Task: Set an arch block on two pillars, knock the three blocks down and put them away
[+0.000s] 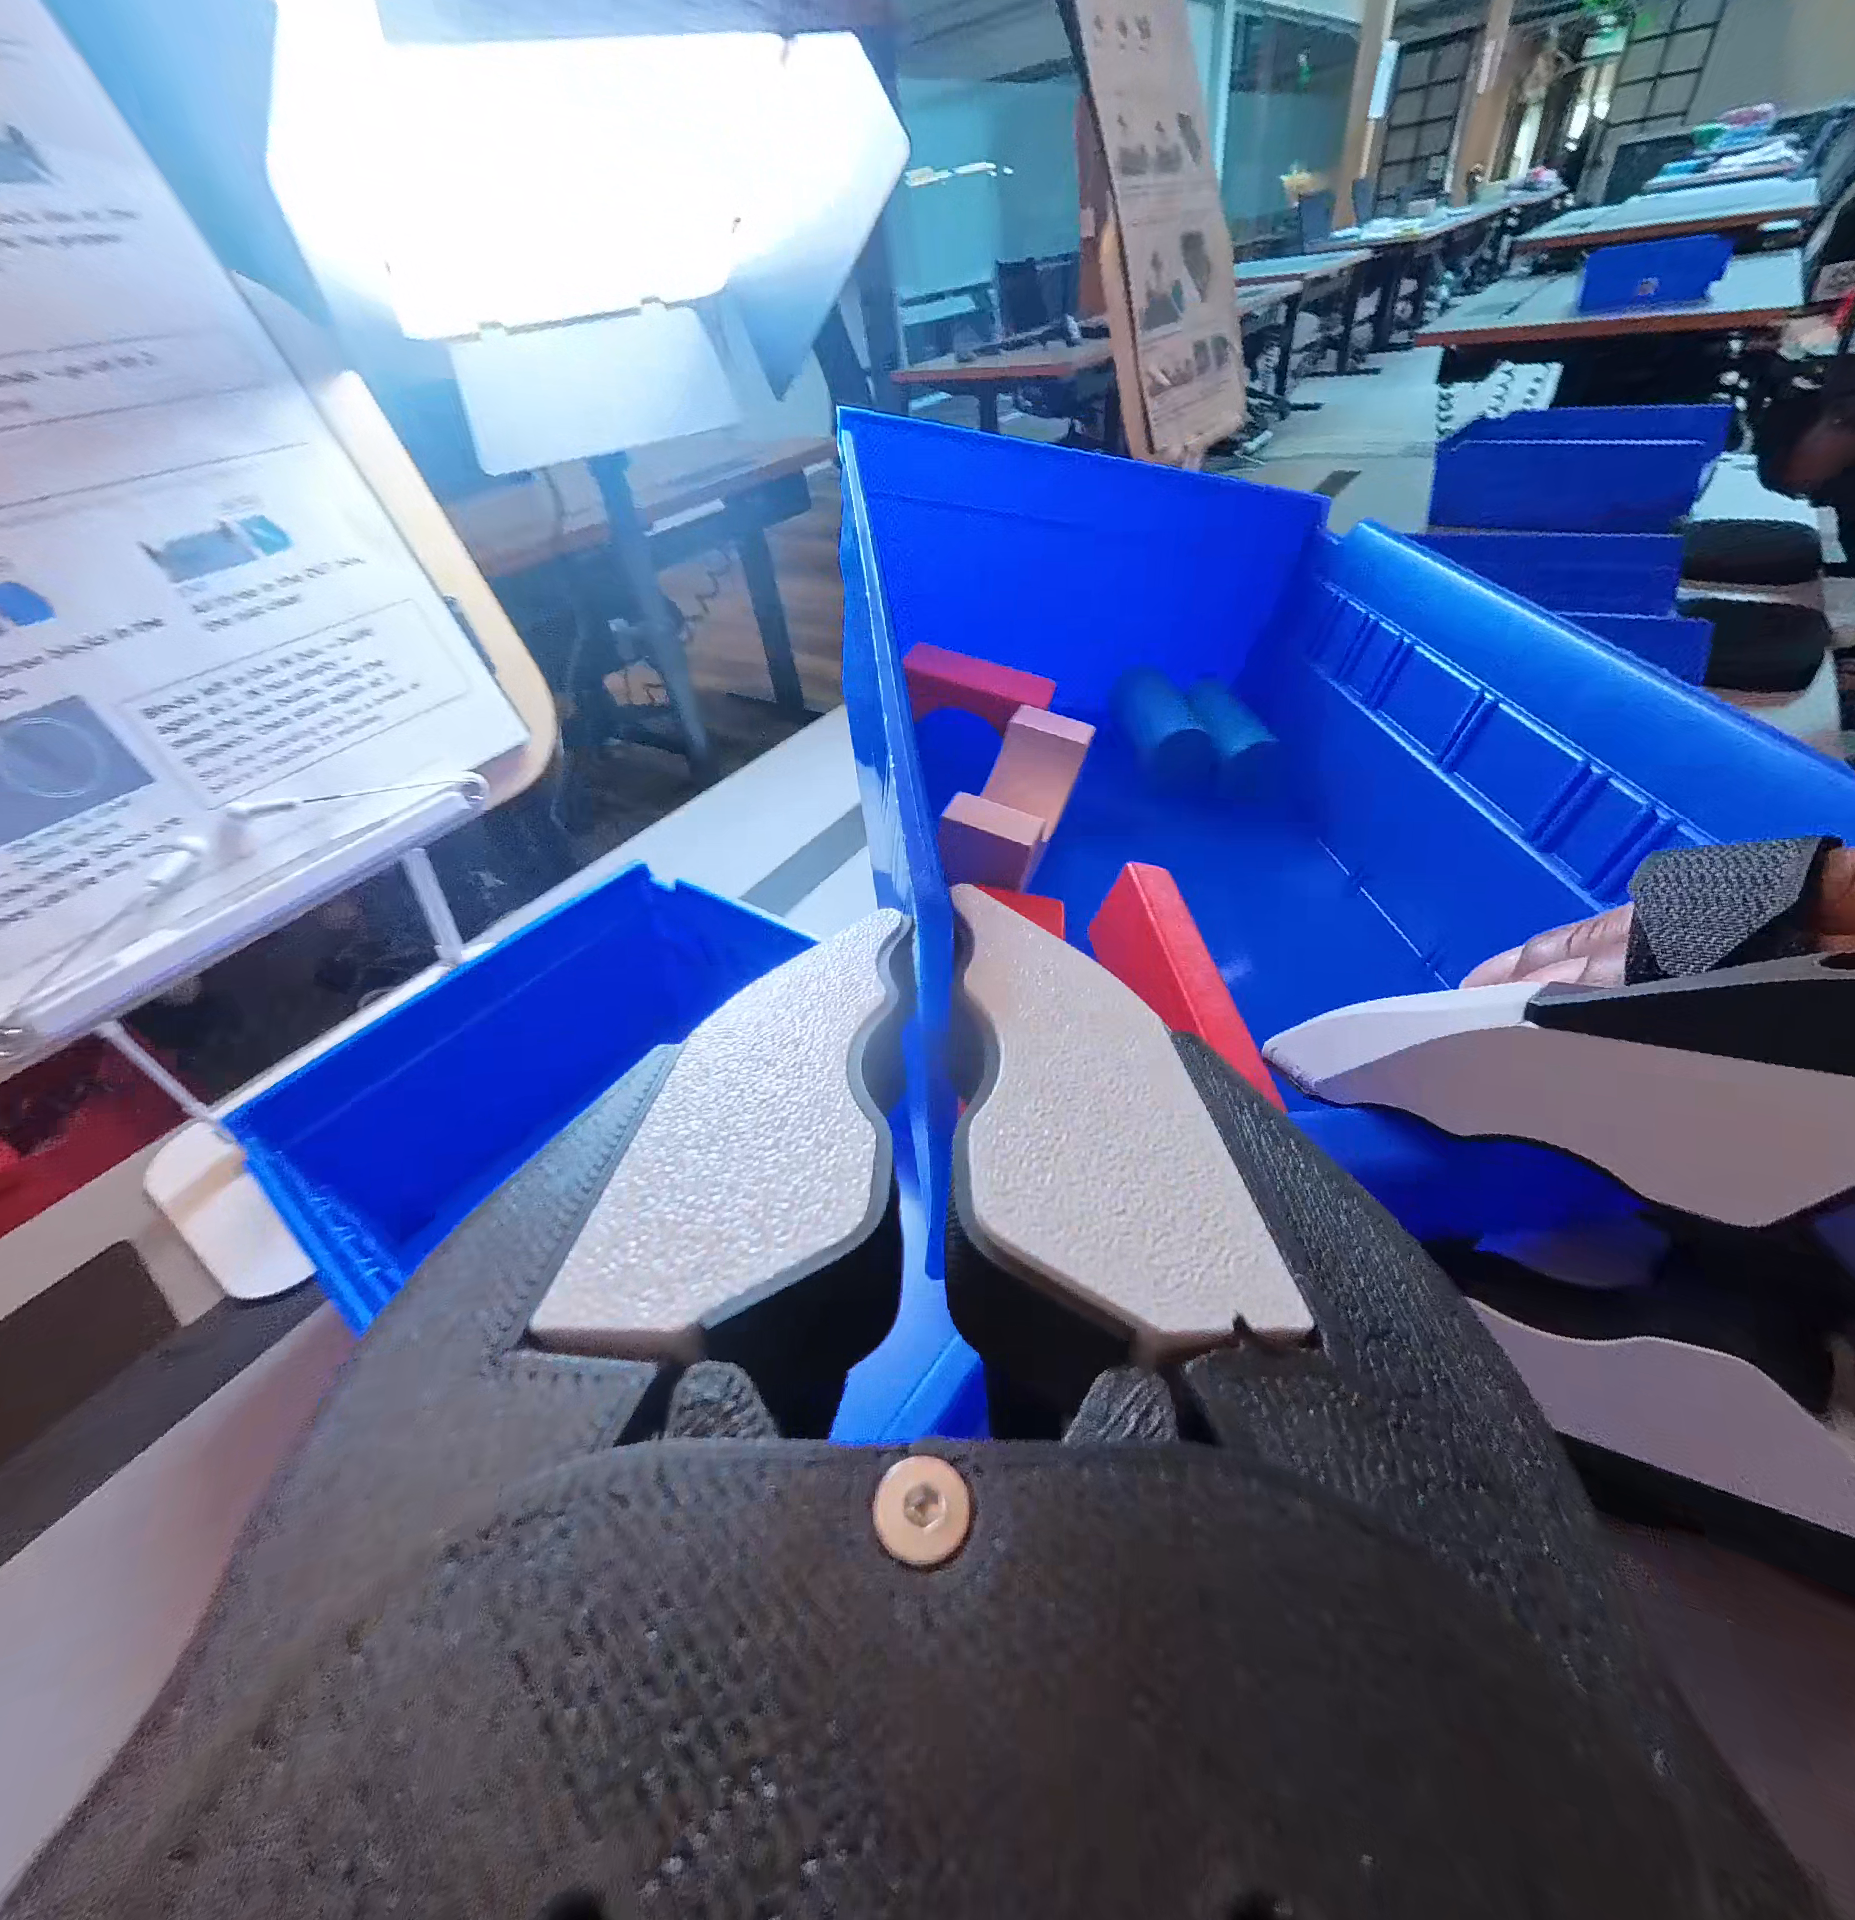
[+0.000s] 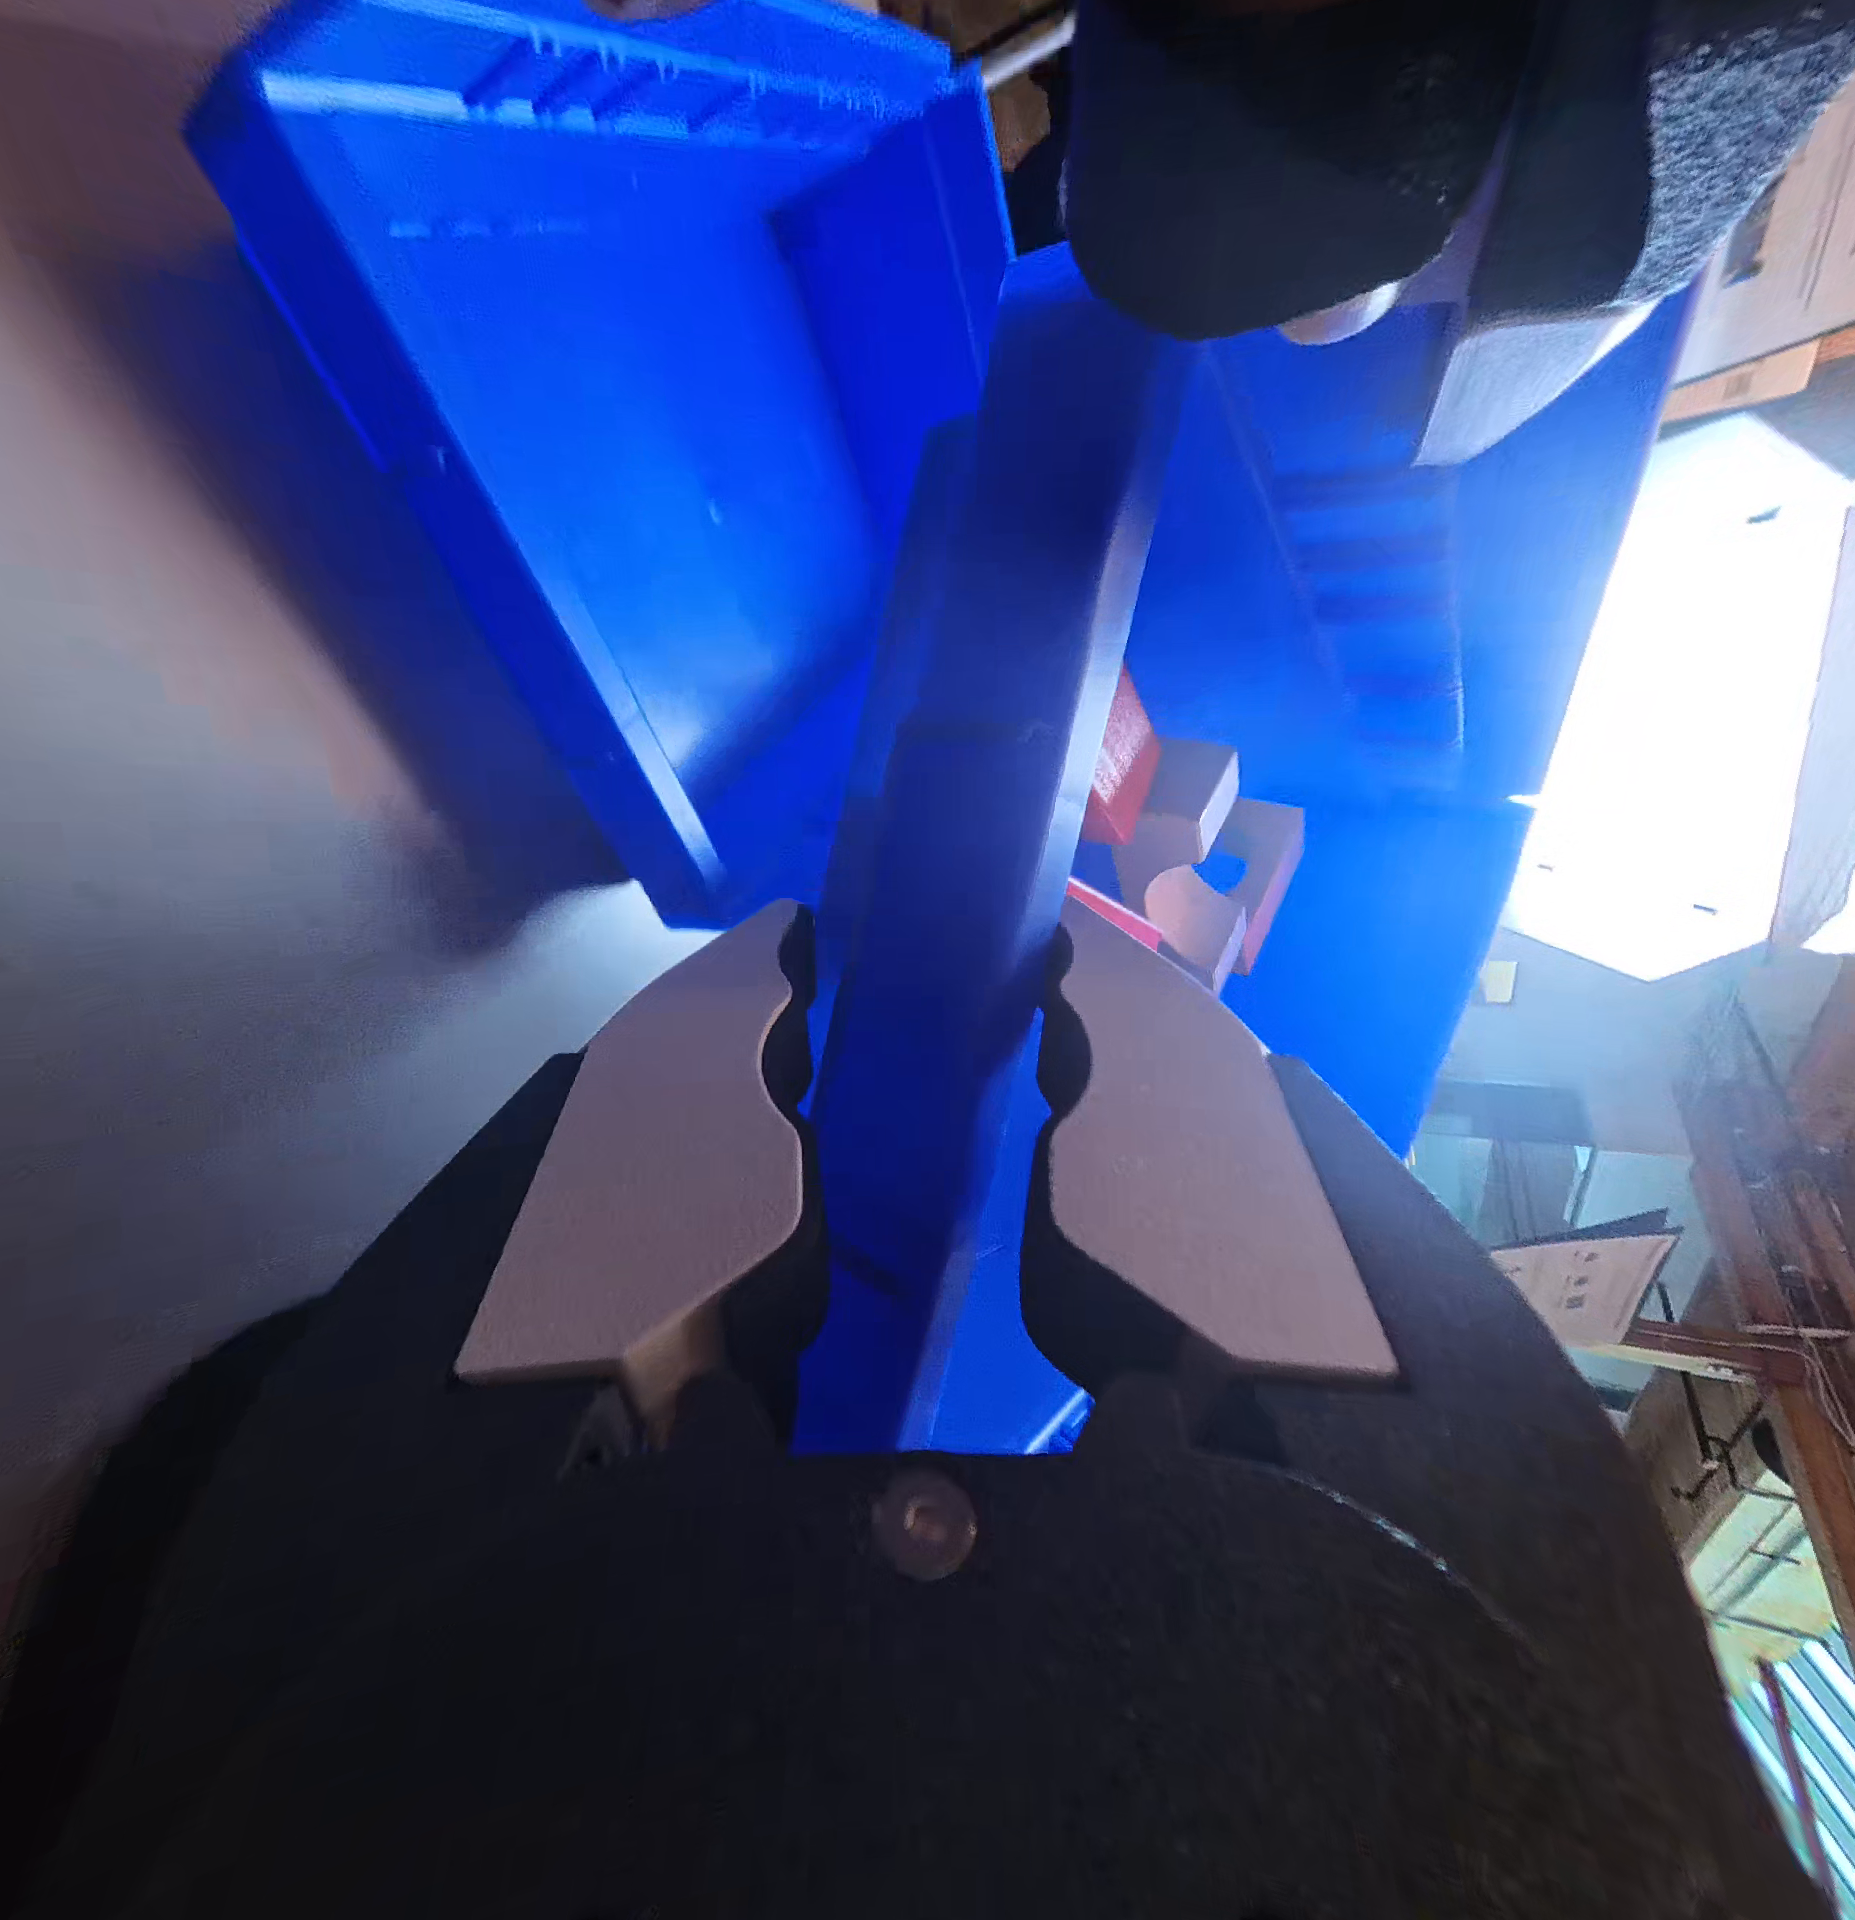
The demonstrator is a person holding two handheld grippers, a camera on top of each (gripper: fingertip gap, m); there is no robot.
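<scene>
1. Closest to us, our left gripper [image 1: 931,935] is pinched almost fully together on the thin side wall of a blue bin [image 1: 1110,540], 1 finger outside the wall and 1 inside.
2. Our right gripper [image 2: 928,940] clamps a thicker rim of the same bin at a narrow-to-middling gap; in the left wrist view it shows at the right edge [image 1: 1307,1060], on the opposite side.
3. With both of our tools holding the bin, it appears lifted and tipped, though we cannot tell how far off the table it is.
4. Inside lie several blocks: a pink arch block [image 1: 1016,790] resting on its side against the gripped wall, a red arch [image 1: 970,681] behind it, 2 blue cylinders [image 1: 1193,727] side by side near the middle, and a long red bar [image 1: 1172,956] just past our left fingers.
5. We judge the step to be handling the container itself, either tipping the blocks out to begin building or setting it back once they are stowed; these views do not settle which.
6. A second, empty-looking blue bin [image 1: 507,1039] sits just left of ours.
7. Next, we need matched motion from both sides, since the thin wall could slip from the left pinch if 1 side leads.
8. Farther out stand a bright lamp [image 1: 580,177] and an instruction sheet [image 1: 144,499].
</scene>
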